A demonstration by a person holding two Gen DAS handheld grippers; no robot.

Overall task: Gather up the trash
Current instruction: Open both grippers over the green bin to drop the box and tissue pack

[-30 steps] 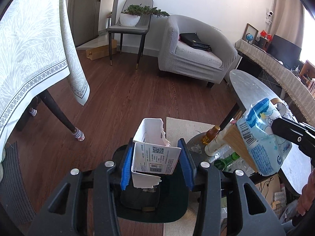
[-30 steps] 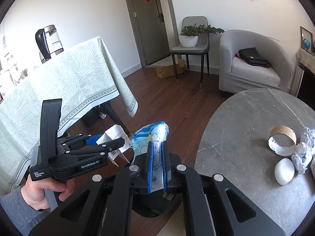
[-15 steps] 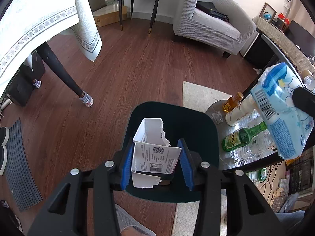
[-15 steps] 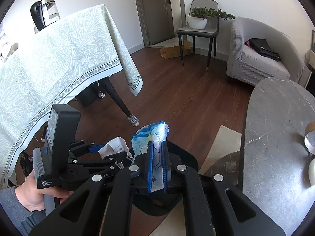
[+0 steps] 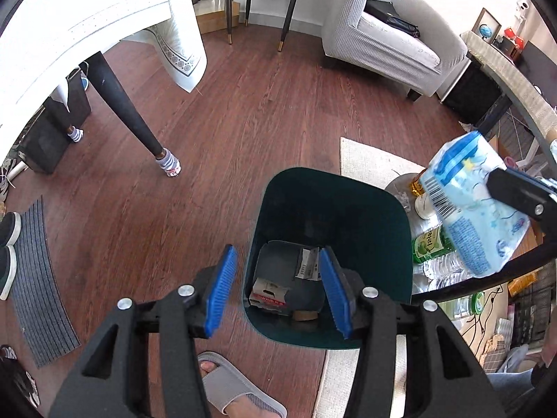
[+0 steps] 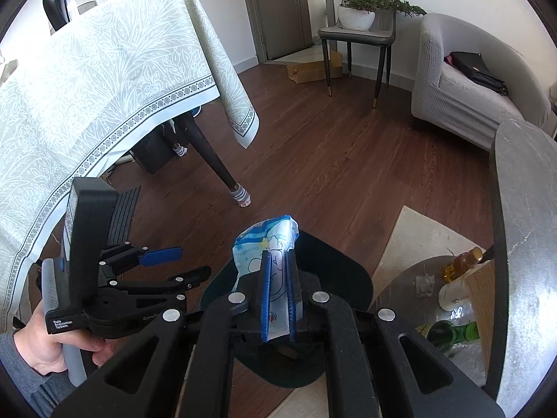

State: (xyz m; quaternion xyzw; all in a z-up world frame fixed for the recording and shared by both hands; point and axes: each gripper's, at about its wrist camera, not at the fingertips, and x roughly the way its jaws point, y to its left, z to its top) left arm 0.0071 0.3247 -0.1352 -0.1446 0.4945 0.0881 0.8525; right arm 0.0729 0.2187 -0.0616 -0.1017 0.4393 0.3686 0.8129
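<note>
Around you, a patterned tablecloth (image 6: 104, 80) drapes the dining table, and a grey armchair (image 5: 386, 38) holds a black bag (image 6: 477, 71). A potted plant (image 6: 362, 10) sits on the chair (image 6: 358, 35). Bottles (image 5: 431, 244) cluster beside the rug (image 5: 369, 163).

dark green bin (image 5: 400, 223) upright on floor, white torn box (image 5: 306, 264) and red-white carton (image 5: 269, 294) lying inside. light blue plastic wrapper (image 6: 271, 244) crumpled, pinched above bin.
</note>
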